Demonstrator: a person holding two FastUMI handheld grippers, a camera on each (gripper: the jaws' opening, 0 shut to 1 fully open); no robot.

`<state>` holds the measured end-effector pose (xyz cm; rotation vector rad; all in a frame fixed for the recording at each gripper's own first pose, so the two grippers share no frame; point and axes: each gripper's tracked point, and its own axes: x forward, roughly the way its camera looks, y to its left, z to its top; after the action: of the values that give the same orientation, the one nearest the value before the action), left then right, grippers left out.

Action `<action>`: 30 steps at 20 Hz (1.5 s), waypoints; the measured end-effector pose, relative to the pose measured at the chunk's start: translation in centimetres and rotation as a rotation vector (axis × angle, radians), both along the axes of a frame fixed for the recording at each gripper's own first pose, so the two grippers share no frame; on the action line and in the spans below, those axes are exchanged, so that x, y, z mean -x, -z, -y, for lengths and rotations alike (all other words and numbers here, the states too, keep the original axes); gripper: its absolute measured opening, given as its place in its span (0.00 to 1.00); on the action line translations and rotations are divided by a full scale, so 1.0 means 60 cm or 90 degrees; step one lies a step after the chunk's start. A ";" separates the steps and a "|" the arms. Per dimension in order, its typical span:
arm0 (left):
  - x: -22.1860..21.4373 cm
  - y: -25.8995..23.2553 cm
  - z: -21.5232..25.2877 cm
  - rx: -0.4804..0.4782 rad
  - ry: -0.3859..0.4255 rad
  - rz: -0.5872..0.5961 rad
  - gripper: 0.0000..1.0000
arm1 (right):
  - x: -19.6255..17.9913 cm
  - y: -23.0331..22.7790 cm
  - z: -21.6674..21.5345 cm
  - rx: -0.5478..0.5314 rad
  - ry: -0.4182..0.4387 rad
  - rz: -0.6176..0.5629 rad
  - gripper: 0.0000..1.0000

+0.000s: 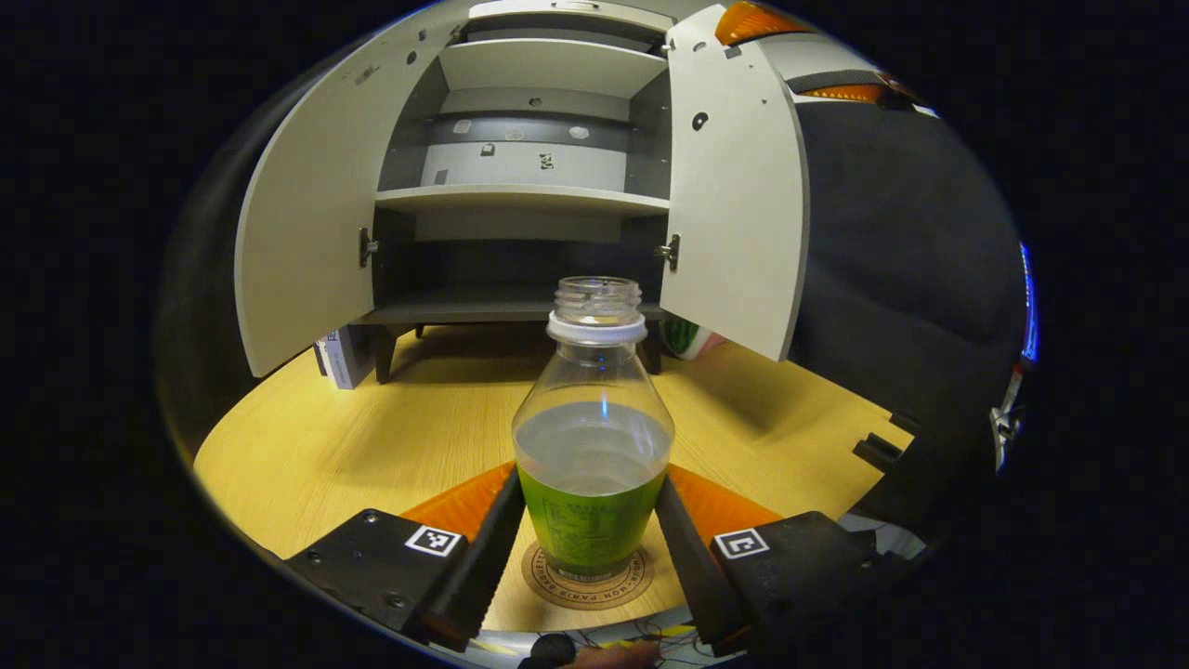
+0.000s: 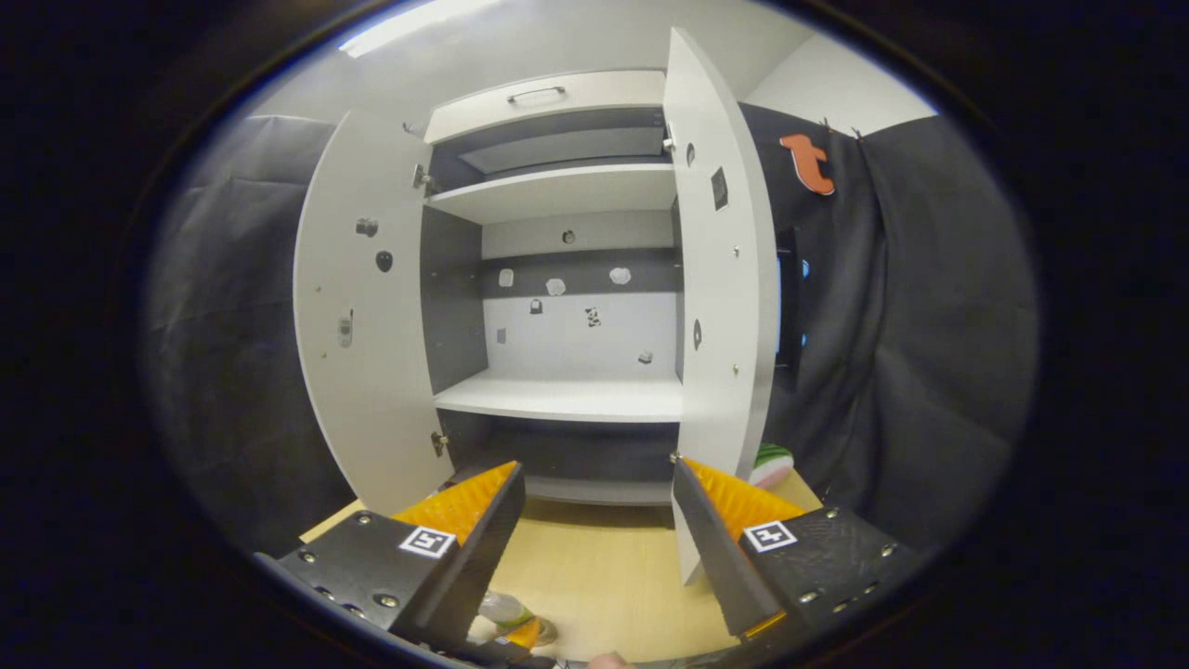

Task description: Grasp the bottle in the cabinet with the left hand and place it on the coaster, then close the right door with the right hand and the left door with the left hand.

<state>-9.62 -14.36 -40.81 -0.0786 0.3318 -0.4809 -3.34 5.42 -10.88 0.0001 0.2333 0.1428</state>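
Wooden tabletop [image 1: 372, 437] is bearing the round coaster [image 1: 543, 581]; the uncapped plastic bottle [image 1: 594, 437] is standing on it, left gripper [image 1: 590, 548] fingers hugging its labelled base. Half-full, spillable, squashy: holding low suits it. Right gripper [image 2: 599, 520] is gaping empty.

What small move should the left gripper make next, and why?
Probably open the left gripper and back it away. The bottle already stands upright on the coaster, fingers close against both its sides, and both cabinet doors remain open to be closed.
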 end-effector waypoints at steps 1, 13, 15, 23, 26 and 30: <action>-0.001 0.000 -0.005 -0.009 -0.004 0.005 0.85 | 0.002 0.004 0.003 0.000 0.003 -0.003 0.97; 0.006 -0.048 0.004 -0.018 0.004 0.050 0.93 | 0.024 -0.018 0.004 0.012 -0.016 0.012 0.97; 0.010 -0.060 0.009 -0.021 0.011 0.059 0.94 | 0.031 -0.022 0.004 -0.007 -0.017 0.009 0.97; 0.021 -0.150 -0.017 -0.038 -0.016 0.095 0.98 | 0.055 -0.034 0.050 -0.032 0.005 0.017 0.97; 0.021 -0.211 -0.036 -0.064 -0.026 0.128 0.98 | 0.056 -0.047 0.084 -0.036 0.024 0.030 0.97; 0.030 -0.287 -0.046 -0.066 -0.023 0.141 0.98 | 0.036 -0.074 0.139 -0.015 0.048 0.067 0.97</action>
<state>-11.44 -11.61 -23.61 0.0690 0.1378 -0.4307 -5.52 -2.90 -6.47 0.0248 0.1265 0.0702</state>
